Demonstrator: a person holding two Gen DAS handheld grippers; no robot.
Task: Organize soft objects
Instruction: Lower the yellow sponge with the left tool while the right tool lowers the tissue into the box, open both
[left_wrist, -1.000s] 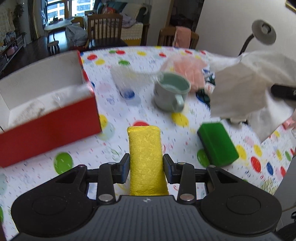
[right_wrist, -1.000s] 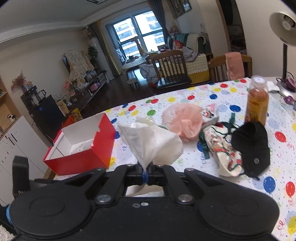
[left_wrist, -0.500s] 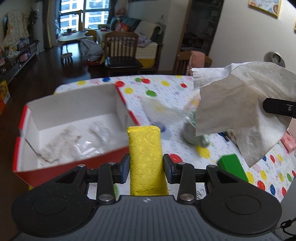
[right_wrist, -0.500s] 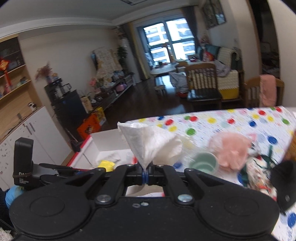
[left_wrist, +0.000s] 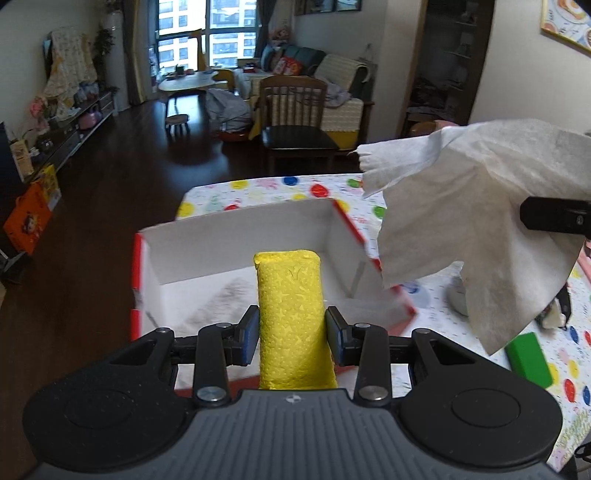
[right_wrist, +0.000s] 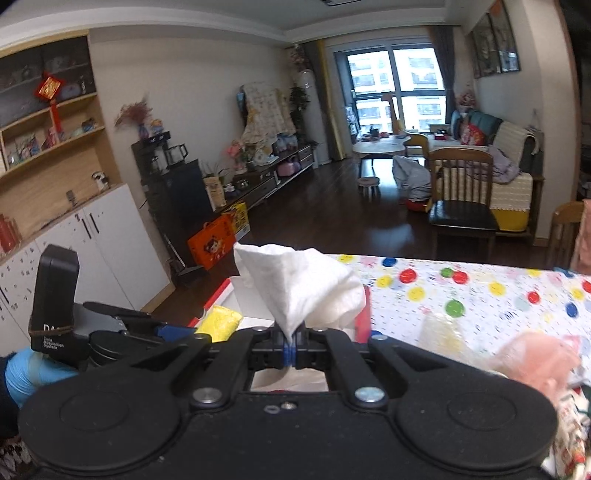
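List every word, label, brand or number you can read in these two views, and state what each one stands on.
"Data Acquisition System": small white print on the black module of the left gripper; larger letters above it are partly hidden.
Orange box on the floor: a cartoon picture, no legible words.
Red hanging ornament: too blurred to read.

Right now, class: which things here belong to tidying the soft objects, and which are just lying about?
Job:
yellow sponge in left tongs
white tissue in right tongs
red box
green sponge

Lying about:
wooden chair
orange bag
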